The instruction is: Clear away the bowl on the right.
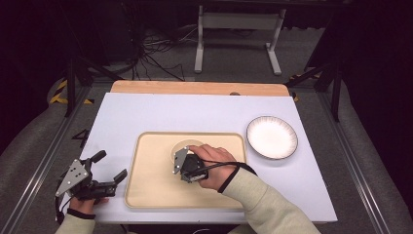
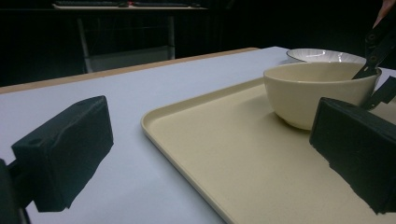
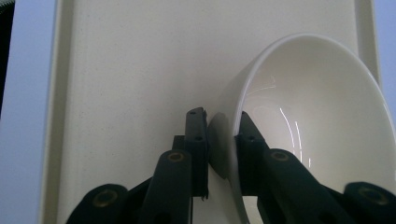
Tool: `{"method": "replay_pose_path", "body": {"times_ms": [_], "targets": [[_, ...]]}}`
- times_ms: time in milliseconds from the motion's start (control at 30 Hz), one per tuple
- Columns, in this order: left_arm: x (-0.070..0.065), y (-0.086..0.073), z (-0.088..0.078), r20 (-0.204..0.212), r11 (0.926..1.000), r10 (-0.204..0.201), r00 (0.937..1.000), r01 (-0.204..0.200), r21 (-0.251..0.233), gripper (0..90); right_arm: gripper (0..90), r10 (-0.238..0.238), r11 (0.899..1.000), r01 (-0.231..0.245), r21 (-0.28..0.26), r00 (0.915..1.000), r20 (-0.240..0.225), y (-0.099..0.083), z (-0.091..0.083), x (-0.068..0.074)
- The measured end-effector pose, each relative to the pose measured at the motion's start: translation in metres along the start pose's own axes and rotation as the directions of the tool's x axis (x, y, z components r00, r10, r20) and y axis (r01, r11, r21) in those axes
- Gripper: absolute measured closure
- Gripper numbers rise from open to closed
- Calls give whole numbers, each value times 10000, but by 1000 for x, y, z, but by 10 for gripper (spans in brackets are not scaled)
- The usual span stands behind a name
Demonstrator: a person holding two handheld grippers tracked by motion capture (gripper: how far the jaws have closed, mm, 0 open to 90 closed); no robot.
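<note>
Right gripper [image 3: 219, 154] clamps the cream bowl [image 3: 317, 126] by its rim; thin purchase risks slippage. Left gripper [image 2: 210, 158] idle, jaws apart.

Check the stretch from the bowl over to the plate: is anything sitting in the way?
Nothing visible. The right gripper is shut on the bowl wall, one jaw inside and one outside, on the tray. Between bowl and plate lie only the tray's low rim and bare table. The left gripper sits open off the tray's other side.
</note>
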State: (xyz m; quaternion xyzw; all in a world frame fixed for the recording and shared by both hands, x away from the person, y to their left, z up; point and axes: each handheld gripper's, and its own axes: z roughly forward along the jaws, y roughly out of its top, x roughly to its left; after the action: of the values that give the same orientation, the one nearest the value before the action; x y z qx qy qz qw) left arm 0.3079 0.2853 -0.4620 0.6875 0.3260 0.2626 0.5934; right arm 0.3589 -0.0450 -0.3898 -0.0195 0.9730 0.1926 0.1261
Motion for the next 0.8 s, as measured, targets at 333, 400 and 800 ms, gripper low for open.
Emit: {"method": "replay_pose_path", "body": {"times_ms": [333, 400, 800], "targets": [[0, 0, 0, -5, 10000, -9, 10000, 9, -9, 2, 804, 201, 9998, -201, -55, 9998, 4, -1, 1, 1], [0, 0, 0, -7, 10000, -7, 10000, 7, -9, 2, 810, 260, 9996, -260, -73, 9996, -82, -2, 2, 2], [0, 0, 0, -10, 10000, 1, 10000, -1, -29, 2, 771, 673, 9975, -683, -174, 9964, -524, -4, 6, 3]]}}
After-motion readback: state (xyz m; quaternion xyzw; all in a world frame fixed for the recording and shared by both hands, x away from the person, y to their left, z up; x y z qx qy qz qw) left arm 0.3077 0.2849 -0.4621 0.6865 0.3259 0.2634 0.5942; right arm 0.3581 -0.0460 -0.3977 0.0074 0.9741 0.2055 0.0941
